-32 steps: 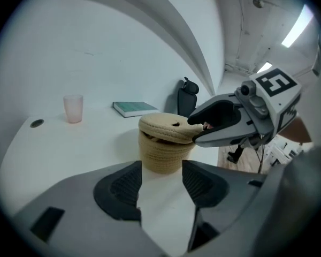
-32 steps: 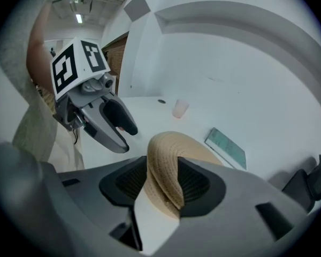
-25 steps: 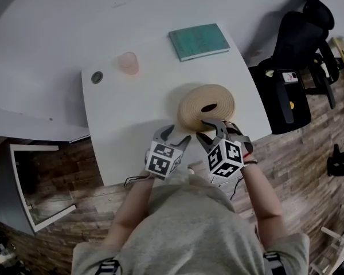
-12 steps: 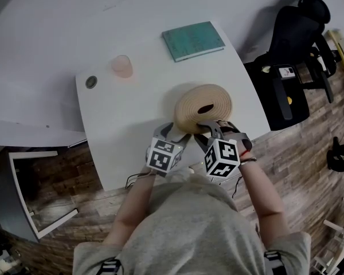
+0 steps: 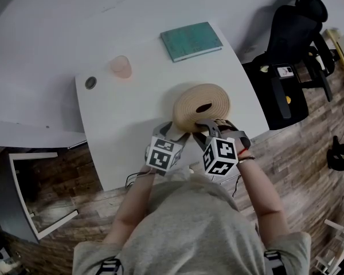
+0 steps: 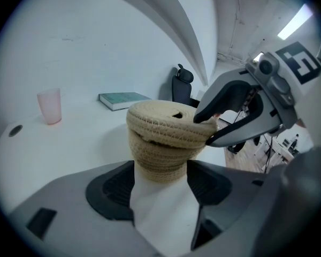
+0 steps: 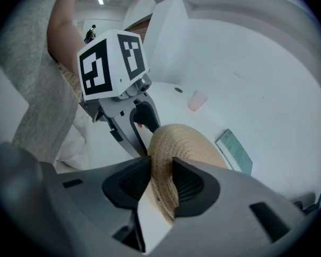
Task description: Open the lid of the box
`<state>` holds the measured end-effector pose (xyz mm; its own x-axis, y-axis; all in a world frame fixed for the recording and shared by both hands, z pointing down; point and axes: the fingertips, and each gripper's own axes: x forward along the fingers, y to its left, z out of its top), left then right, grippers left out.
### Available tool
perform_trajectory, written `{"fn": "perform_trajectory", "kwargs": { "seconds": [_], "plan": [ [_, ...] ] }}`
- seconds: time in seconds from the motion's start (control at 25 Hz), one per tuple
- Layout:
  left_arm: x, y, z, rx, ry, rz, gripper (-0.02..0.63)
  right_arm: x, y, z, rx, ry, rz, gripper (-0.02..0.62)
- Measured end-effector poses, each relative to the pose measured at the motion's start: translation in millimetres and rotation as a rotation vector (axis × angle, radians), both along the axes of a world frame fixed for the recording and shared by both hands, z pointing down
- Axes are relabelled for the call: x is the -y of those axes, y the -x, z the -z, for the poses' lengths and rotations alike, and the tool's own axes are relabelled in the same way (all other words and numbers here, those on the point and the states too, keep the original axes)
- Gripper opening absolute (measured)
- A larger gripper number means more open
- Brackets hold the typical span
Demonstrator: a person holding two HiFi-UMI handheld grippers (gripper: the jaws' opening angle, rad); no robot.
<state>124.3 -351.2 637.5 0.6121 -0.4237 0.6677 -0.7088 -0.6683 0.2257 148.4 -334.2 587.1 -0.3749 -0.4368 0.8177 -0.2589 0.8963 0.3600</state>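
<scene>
A round woven straw box (image 6: 160, 164) stands on the white table (image 5: 132, 125), and its lid (image 5: 200, 105) has a hole in the top. My right gripper (image 7: 161, 183) has just been closing and is shut on the near rim of the lid (image 7: 182, 143). In the left gripper view the lid (image 6: 160, 125) sits tilted, with a gap showing over the body. My left gripper (image 6: 160, 183) has just been opening and stands open, with the box body at its tips. In the head view both grippers, left (image 5: 175, 132) and right (image 5: 209, 125), are at the box's near side.
A pink cup (image 5: 121, 66) and a round grommet (image 5: 90, 83) are at the table's far left. A teal book (image 5: 191, 40) lies at the far right corner. A black office chair (image 5: 286, 67) stands right of the table on the wood floor.
The right gripper's jaws have narrowed onto the lid's near rim. The left gripper stays at the box's near left side, its jaws a little wider.
</scene>
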Motion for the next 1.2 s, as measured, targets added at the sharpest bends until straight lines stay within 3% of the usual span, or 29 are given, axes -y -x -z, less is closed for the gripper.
{"fn": "perform_trajectory", "kwargs": {
  "seconds": [0.56,0.8,1.2],
  "plan": [
    [-20.3,7.6,19.7,-0.005,-0.044,0.059,0.279,-1.6,-1.3,14.6,0.006,-0.093,0.004,0.097],
    [-33.1,13.0,34.2,-0.019,-0.073,0.088,0.259,3.3,-3.9,36.4,0.071,-0.154,-0.044,0.086],
    [-58.7,16.8,59.8,-0.047,-0.129,0.142,0.258,6.8,-27.3,76.2,0.241,-0.260,-0.204,0.075]
  ]
}}
